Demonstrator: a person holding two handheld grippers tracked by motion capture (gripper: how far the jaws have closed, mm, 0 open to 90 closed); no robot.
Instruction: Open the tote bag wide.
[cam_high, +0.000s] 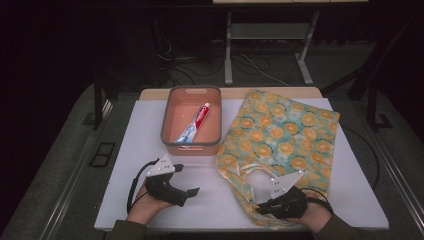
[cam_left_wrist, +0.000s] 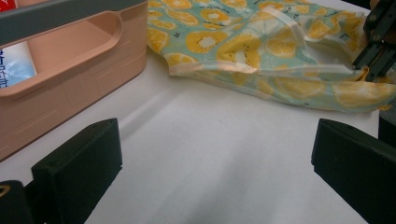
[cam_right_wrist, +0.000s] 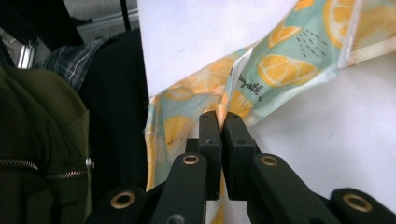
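A teal cloth bag (cam_high: 285, 130) printed with lemon slices lies flat on the right half of the white table, its handles toward the front. My right gripper (cam_high: 260, 207) is at the bag's near corner, by the table's front edge. In the right gripper view, that gripper (cam_right_wrist: 220, 119) has its jaws shut on a fold of the bag's edge (cam_right_wrist: 243, 93). My left gripper (cam_high: 187, 179) rests on the table front left, open with nothing between its jaws (cam_left_wrist: 215, 154). The bag (cam_left_wrist: 261, 46) lies ahead of it, with the right gripper (cam_left_wrist: 378, 42) at the bag's far edge.
A pink basket with a grey rim (cam_high: 190, 90) stands at the back centre of the table and holds a toothpaste tube (cam_high: 196, 122). In the left gripper view its pink wall (cam_left_wrist: 70, 79) is close on the left. The white tabletop (cam_high: 145, 130) ends near the person's hands.
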